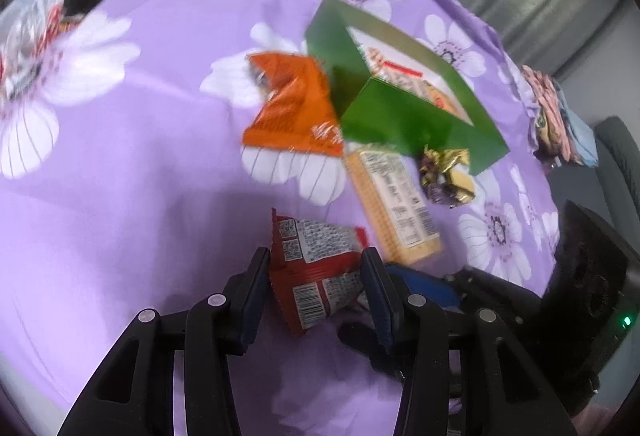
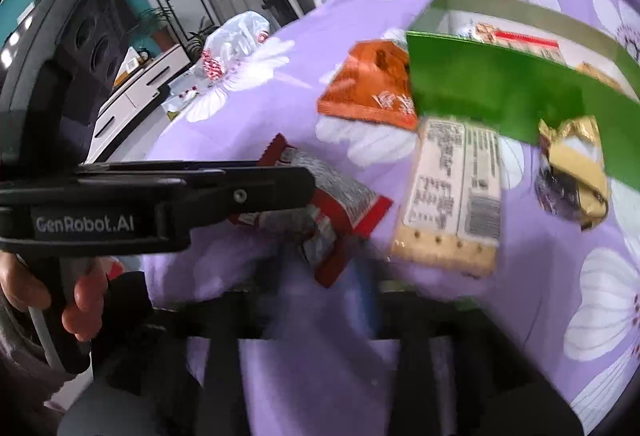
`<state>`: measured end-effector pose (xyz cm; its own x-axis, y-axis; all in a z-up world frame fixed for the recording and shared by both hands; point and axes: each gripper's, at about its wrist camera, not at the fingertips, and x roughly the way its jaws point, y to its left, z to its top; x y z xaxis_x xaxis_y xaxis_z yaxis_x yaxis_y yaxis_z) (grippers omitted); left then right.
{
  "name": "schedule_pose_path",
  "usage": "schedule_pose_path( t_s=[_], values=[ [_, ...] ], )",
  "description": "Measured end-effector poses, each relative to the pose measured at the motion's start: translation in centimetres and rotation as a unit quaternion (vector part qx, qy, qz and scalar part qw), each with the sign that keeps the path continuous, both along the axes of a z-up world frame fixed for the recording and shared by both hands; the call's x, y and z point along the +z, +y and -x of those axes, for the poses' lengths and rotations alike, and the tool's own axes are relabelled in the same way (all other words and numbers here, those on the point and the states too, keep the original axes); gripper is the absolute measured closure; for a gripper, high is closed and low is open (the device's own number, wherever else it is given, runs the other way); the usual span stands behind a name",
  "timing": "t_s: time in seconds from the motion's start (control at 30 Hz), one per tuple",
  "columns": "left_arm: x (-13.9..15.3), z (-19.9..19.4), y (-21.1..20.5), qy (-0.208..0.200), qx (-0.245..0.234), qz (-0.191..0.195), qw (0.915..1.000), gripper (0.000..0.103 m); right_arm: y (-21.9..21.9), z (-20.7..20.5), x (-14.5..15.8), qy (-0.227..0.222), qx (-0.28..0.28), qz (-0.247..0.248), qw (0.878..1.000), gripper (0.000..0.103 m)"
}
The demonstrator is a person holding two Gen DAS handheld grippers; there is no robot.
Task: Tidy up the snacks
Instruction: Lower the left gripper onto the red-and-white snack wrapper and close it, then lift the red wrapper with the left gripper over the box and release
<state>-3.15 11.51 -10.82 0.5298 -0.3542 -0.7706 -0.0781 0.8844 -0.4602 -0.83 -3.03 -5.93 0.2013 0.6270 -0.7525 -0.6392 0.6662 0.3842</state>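
Four loose snacks lie at seven o'clock of one green box (image 1: 400,116): the left gripper (image 1: 316,272) grasps the red packet (image 1: 316,272), long axis toward twelve; right gripper's (image 2: 332,268) jaws too blurred to tell.

Soft matt cloth, purple floral tablecloth (image 1: 120,164). Glossy crinkled foil on red snack packet (image 1: 316,268) and orange packet (image 1: 296,108); shiny card on green box (image 1: 404,116). Matt black plastic, left gripper (image 1: 316,288).

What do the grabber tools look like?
The left gripper is black plastic with two flat fingers carrying dark blue pads, and shiny round rivets on its linkage. White "GenRobot.AI" lettering runs along its side. The right gripper is black too, but blurred.
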Motion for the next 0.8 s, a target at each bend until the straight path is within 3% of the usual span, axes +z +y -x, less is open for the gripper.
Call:
schedule_pose_path(
  t_s=[0.17,0.23,0.3,0.37,0.47,0.5,0.57,0.8],
  values=[
    [0.0,-0.1,-0.1,0.0,0.0,-0.007,1.0,0.057,1.4,0.7,-0.3,-0.035,0.025,0.03,0.999,0.046],
    [-0.2,-0.2,0.1,0.003,0.005,-0.004,1.0,0.057,2.1,0.6,-0.5,-0.048,0.035,0.047,0.997,0.051],
    [-0.4,-0.2,0.6,0.004,0.01,0.018,0.9998,0.057,2.2,0.1,-0.7,-0.054,0.038,0.057,0.996,0.064],
    [-0.5,-0.1,0.5,0.003,0.004,0.025,0.9997,0.061,1.9,-0.3,-0.7,-0.05,0.035,0.055,0.997,0.068],
    [-0.5,-0.1,-1.0,0.004,-0.027,0.052,0.9983,0.074,1.5,-0.2,-0.5,-0.056,0.03,0.05,0.997,0.075],
    [-0.3,0.0,-1.5,-0.001,-0.025,0.033,0.9992,0.074,1.4,-0.2,-0.3,-0.051,0.027,0.036,0.998,0.076],
    [-0.3,-0.2,-1.2,0.006,-0.019,0.042,0.9989,0.074,1.6,-0.1,-0.2,-0.044,0.025,0.025,0.998,0.084],
    [0.1,-0.2,-0.6,0.0,-0.009,0.045,0.9989,0.074,1.9,0.0,0.0,-0.047,0.027,0.013,0.998,0.085]
  ],
)
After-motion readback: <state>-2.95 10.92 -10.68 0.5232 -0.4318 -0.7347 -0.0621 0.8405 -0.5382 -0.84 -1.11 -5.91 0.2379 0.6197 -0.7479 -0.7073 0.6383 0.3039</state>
